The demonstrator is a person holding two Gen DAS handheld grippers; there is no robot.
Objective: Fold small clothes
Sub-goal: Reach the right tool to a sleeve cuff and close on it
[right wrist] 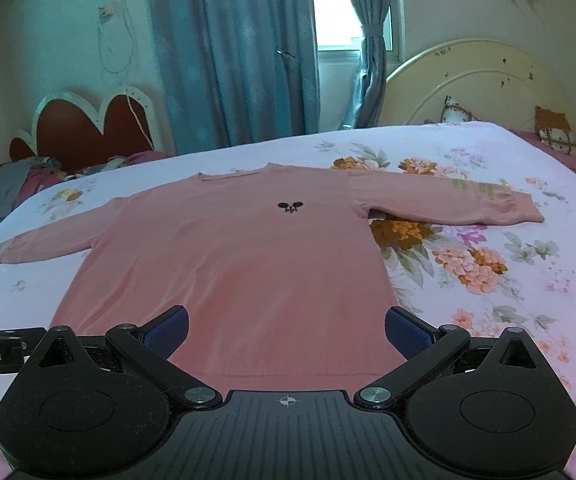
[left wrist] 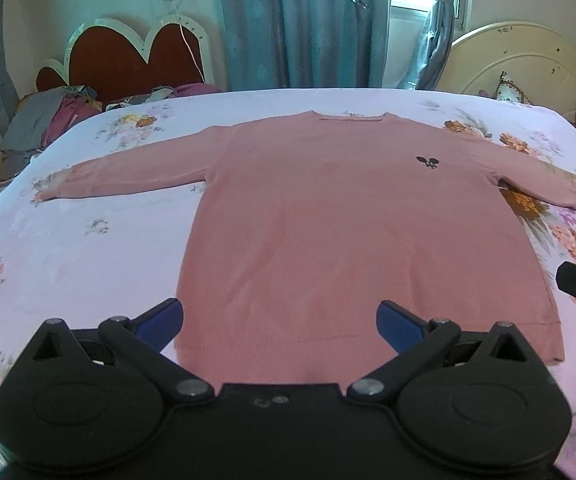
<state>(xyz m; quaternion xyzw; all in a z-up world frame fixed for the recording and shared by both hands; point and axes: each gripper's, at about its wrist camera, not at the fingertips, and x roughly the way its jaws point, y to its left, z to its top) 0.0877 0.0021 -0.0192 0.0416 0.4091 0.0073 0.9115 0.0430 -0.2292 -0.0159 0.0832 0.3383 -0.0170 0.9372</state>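
A: We see the bed (left wrist: 88,264) filling the frame, and the pink sweater (left wrist: 348,240) spread flat across its centre, both sleeves out, so every edge is reachable.

B: Hem toward the bottom, nearest us. We hold the left tongs (left wrist: 279,320) and right tongs (right wrist: 286,328) spread wide and empty above that hem, probably ready to pinch its corners.

A: Its small dark logo (right wrist: 290,207) faces up.
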